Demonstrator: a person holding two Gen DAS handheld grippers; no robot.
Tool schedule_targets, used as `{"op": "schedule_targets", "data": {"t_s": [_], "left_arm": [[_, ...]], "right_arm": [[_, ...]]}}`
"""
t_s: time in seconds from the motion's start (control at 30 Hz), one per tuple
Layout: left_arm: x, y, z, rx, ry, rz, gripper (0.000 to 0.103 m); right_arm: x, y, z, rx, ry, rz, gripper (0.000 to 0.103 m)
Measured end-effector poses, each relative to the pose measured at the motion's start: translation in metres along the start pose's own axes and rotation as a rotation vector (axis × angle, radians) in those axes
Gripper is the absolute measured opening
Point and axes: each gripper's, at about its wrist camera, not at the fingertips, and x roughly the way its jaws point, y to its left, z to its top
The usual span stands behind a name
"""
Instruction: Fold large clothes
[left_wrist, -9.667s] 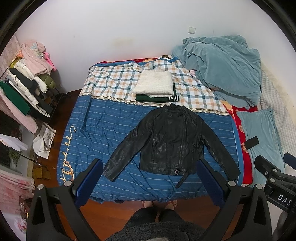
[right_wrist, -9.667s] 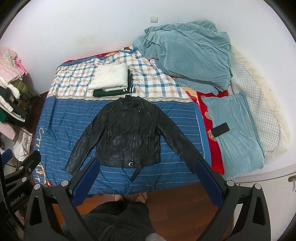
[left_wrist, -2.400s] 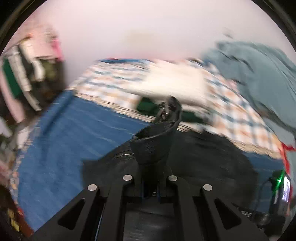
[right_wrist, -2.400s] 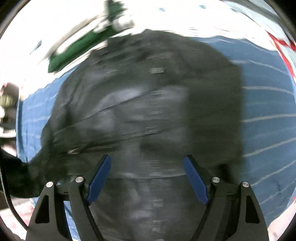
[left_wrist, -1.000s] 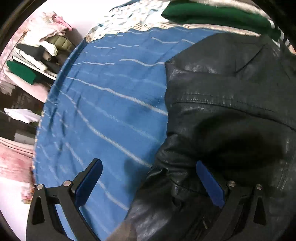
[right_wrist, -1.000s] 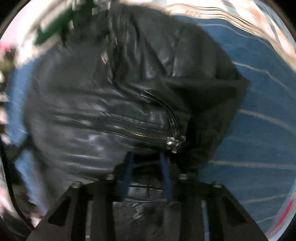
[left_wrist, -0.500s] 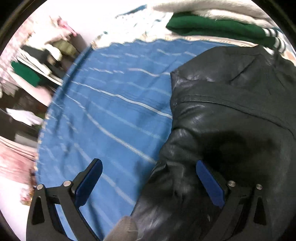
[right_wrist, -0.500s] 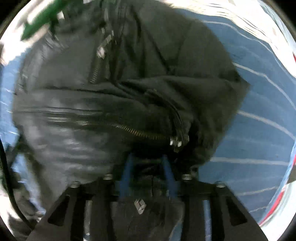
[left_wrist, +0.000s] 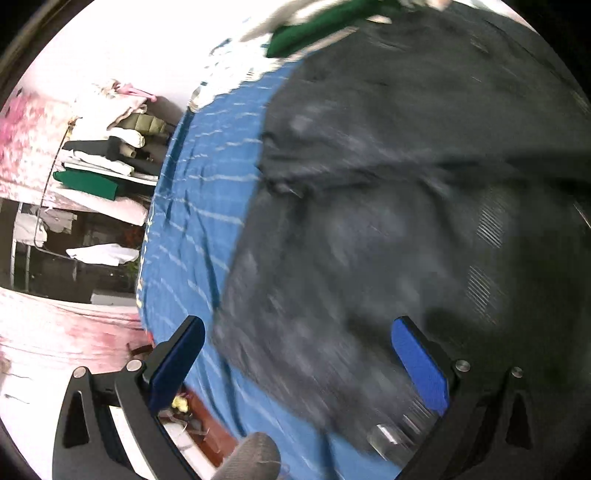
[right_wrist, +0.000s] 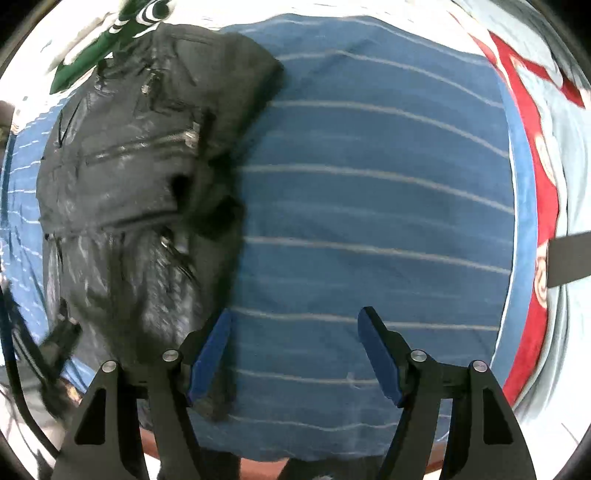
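With both your left gripper (left_wrist: 295, 362) and right gripper (right_wrist: 295, 354) spread wide and empty, square the bundled black jacket (right_wrist: 140, 177) lying mid-bed (right_wrist: 369, 184) toward its left edge, then pinch the hem.

A bed with a blue striped cover (right_wrist: 369, 192) carried the black leather jacket (right_wrist: 122, 177), bunched at its left. A green folded garment (right_wrist: 92, 48) lay just beyond the jacket, far left.

Glossy, leather-like black jacket (right_wrist: 122, 177) on what looks like matt cloth blue bedsheet (right_wrist: 369, 206).
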Motion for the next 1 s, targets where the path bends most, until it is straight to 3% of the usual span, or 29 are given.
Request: {"op": "schedule_targets", "data": {"t_s": [0.23, 0.37, 0.5, 0.67, 0.7, 0.73, 0.77, 0.8, 0.83, 0.87, 1.0], "left_arm": [[-0.088, -0.090, -0.042, 0.064, -0.008, 0.034, 0.103], [-0.111, -0.134, -0.051, 0.097, -0.028, 0.023, 0.103], [-0.087, -0.166, -0.040, 0.107, 0.003, 0.102, 0.103], [-0.046, -0.142, -0.018, -0.031, 0.062, 0.138, 0.100], [-0.042, -0.129, -0.015, -0.070, 0.062, 0.120, 0.086], [-0.038, -0.119, -0.013, -0.105, 0.065, 0.082, 0.060], [-0.035, -0.104, -0.011, -0.156, 0.064, 0.006, 0.047], [-0.037, -0.099, -0.014, -0.183, 0.053, -0.032, 0.023], [-0.038, -0.091, -0.013, -0.198, 0.038, -0.057, 0.014], [-0.038, -0.086, -0.012, -0.203, 0.029, -0.065, 0.012], [-0.045, -0.069, -0.009, -0.210, -0.008, -0.103, 0.008]], "right_arm": [[0.007, -0.076, -0.016, -0.040, 0.044, -0.013, 0.073], [0.005, -0.120, -0.016, -0.017, 0.052, 0.001, 0.073], [0.006, -0.149, -0.005, -0.007, 0.059, 0.001, 0.073], [0.007, -0.163, 0.015, -0.023, 0.060, 0.066, 0.073], [0.010, -0.161, 0.021, -0.029, 0.053, 0.115, 0.073], [0.013, -0.158, 0.026, -0.035, 0.046, 0.160, 0.073], [0.019, -0.152, 0.036, -0.050, 0.038, 0.239, 0.074], [0.026, -0.145, 0.045, -0.062, 0.035, 0.314, 0.077], [0.031, -0.139, 0.051, -0.069, 0.034, 0.369, 0.080], [0.040, -0.128, 0.064, -0.077, 0.032, 0.474, 0.080], [0.077, -0.087, 0.106, -0.048, 0.052, 0.728, 0.080]]}}
